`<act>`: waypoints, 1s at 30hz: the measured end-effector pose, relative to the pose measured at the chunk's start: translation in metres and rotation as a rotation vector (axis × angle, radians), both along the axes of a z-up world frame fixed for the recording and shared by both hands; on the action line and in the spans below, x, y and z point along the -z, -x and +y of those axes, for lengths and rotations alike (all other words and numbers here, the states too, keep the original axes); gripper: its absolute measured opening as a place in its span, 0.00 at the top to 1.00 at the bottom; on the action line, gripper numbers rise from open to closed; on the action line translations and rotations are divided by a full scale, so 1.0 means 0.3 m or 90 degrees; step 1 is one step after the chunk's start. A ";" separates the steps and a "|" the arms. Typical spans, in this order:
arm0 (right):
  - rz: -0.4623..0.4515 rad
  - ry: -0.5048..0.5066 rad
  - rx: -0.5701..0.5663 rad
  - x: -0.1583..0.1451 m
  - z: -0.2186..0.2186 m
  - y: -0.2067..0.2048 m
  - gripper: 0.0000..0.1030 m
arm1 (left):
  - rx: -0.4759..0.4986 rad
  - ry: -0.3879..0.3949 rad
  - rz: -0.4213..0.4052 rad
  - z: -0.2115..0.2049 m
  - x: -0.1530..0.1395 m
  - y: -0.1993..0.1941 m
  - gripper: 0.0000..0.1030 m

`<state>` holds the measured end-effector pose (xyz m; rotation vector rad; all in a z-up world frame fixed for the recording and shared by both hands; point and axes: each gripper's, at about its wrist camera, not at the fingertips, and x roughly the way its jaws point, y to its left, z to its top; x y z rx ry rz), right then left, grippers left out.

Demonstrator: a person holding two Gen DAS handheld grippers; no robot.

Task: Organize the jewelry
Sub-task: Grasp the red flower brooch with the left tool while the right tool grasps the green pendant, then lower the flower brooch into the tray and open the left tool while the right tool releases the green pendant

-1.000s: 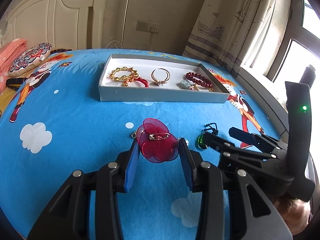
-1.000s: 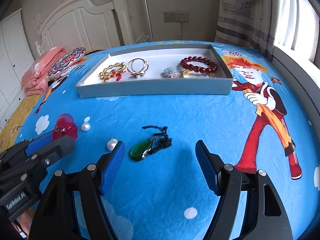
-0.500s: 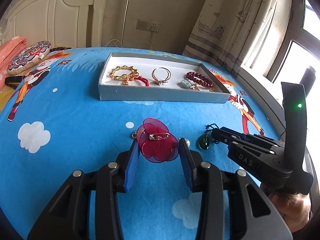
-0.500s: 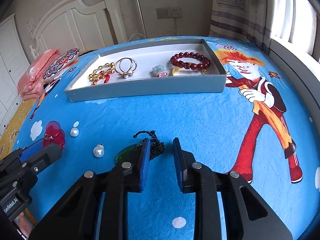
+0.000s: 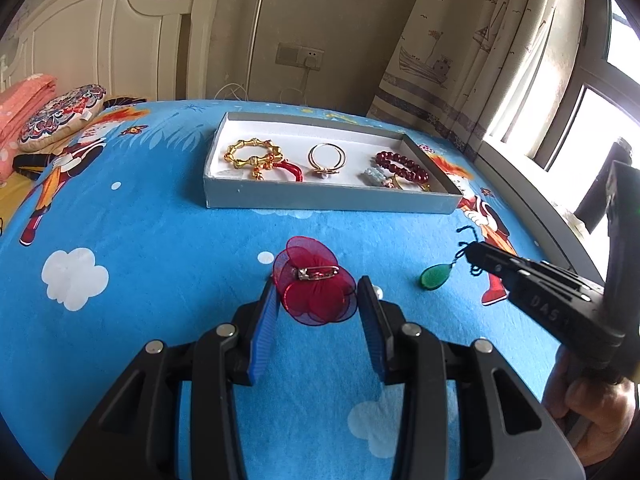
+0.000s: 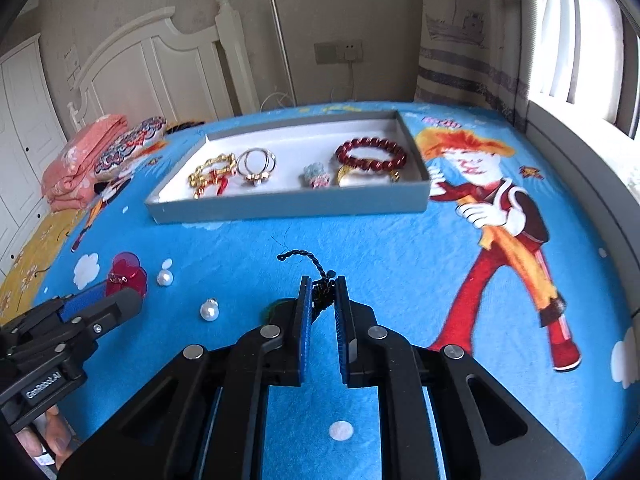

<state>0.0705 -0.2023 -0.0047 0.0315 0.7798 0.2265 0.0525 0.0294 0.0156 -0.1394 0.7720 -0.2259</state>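
Right gripper [image 6: 320, 292], wide a second ago, is closing its jaws on the black cord [image 6: 323, 294] of the green pendant [image 5: 436, 277]; pendant now hanging off the bedsheet [image 5: 160, 248], below the jewelry tray [image 5: 328, 204] at 12 o'clock. Likely next: carrying to tray. Left gripper [image 5: 316, 300] is staying half-open around the red flower brooch [image 5: 316, 292], pads not visibly pressing.

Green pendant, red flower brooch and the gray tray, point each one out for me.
green pendant [image 5: 436, 276], left wrist view, middle of the stone
red flower brooch [image 5: 320, 300], left wrist view, petals below the pin
gray tray [image 5: 320, 200], left wrist view, near wall
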 end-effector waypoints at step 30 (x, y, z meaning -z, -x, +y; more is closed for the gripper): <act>-0.076 -0.003 -0.010 -0.187 -0.021 0.010 0.88 | -0.003 -0.020 -0.052 0.010 -0.114 -0.080 0.62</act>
